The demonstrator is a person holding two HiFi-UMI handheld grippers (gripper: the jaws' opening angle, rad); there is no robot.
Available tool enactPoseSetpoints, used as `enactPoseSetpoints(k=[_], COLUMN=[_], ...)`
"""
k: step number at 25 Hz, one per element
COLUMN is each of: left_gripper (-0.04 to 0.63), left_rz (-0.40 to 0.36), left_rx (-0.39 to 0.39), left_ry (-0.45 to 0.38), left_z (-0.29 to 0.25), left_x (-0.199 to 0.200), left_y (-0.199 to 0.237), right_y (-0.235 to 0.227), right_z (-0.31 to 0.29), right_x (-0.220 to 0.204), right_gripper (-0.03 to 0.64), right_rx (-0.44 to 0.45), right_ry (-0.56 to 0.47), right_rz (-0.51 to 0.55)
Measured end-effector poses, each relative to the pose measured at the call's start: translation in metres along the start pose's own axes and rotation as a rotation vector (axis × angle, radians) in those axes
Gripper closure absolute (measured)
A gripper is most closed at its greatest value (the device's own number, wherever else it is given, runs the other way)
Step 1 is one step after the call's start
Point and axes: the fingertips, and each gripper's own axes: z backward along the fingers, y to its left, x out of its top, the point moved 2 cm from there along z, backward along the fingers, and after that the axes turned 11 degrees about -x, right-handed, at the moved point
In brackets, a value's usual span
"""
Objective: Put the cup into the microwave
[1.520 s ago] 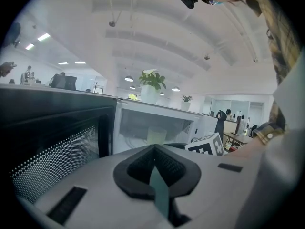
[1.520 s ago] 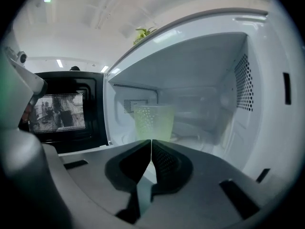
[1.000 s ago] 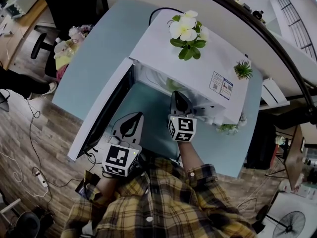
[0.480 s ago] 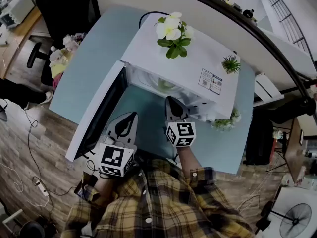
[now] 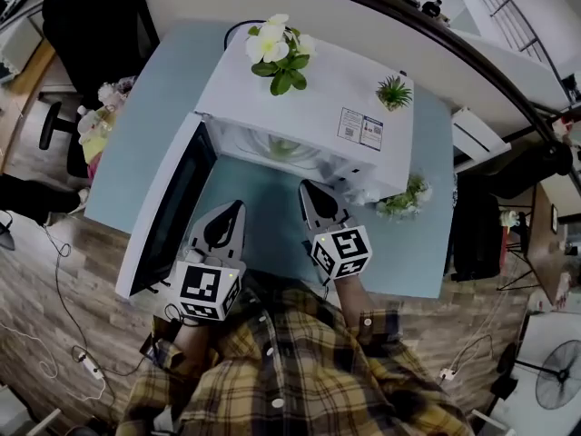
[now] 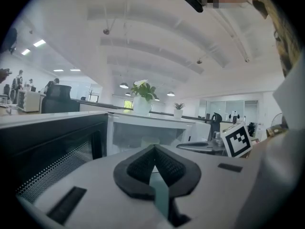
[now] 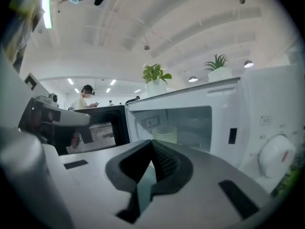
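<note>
The white microwave (image 5: 300, 107) stands on the blue table with its door (image 5: 168, 212) swung open to the left. A pale green translucent cup (image 7: 164, 133) stands upright inside the cavity, and shows faintly in the left gripper view as the cup (image 6: 149, 141). My right gripper (image 5: 307, 189) hovers just in front of the opening, shut and empty; its own view shows the right gripper (image 7: 152, 144) aimed at the cup. My left gripper (image 5: 234, 209) is held beside the open door, with the left gripper (image 6: 153, 151) shut on nothing.
A white-flowered plant (image 5: 275, 48) and a small green plant (image 5: 393, 91) sit on the microwave's top. Another plant (image 5: 404, 200) stands on the table (image 5: 154, 107) right of the microwave. An office chair (image 5: 91, 16) and floor cables lie to the left.
The right gripper has drawn back from the microwave opening toward the person and risen, still shut. The left gripper has barely moved. The head view has shifted.
</note>
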Motion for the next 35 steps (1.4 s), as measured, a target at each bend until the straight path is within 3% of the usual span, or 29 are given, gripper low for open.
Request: enactPoseSetpoints(k=[18,35], left_gripper=[0.607,0.607], left_rz=[-0.058,-0.098], left_rx=[-0.181,-0.220], left_ry=[0.018,0.020], left_z=[-0.027,-0.053], left_x=[0.004,0.011], left_y=[-0.084,-0.108], right_y=[-0.054,-0.104], right_z=[0.117,0.164], right_x=[0.036,0.039], right_gripper=[0.612,0.613], right_rx=[-0.025,-0.192], right_ry=[-0.064,-0.104], right_rz=[-0.040,0.028])
